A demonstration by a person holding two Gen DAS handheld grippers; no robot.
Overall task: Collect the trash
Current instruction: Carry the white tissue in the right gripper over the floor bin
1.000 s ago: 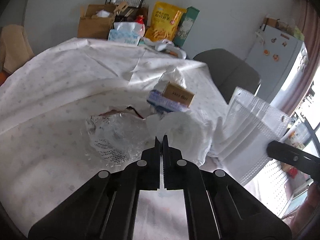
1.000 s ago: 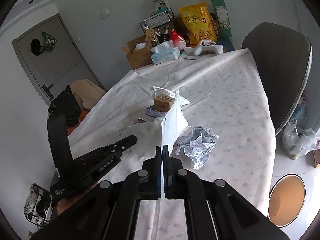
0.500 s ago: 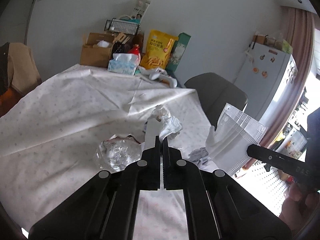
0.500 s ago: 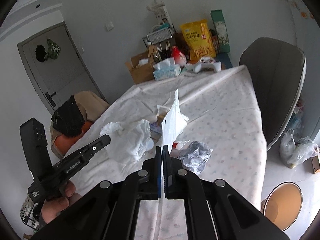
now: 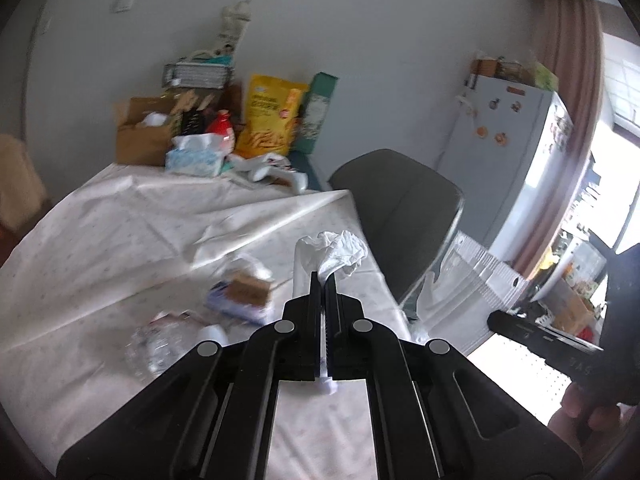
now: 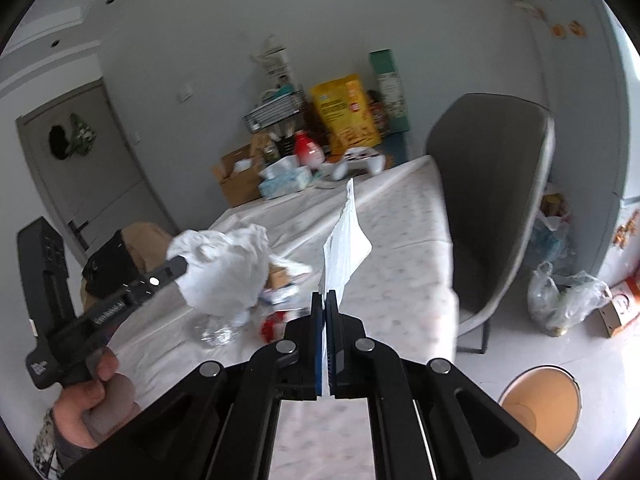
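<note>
My left gripper is shut on a crumpled white tissue, held up above the table; the tissue also shows in the right wrist view. My right gripper is shut on a white face mask, held edge-on and upright; the mask shows flat in the left wrist view. On the white tablecloth lie a crushed clear plastic bottle, a small brown box on a blue packet, and a red-and-white wrapper.
A grey chair stands at the table's right side. A round bin sits on the floor at lower right, with plastic bags beyond it. A tissue box, cardboard box, yellow snack bag and game controller crowd the table's far end.
Both grippers have risen away from the table with the tissue and the mask in them. The views have tilted up and swung right, towards the chair and floor.
</note>
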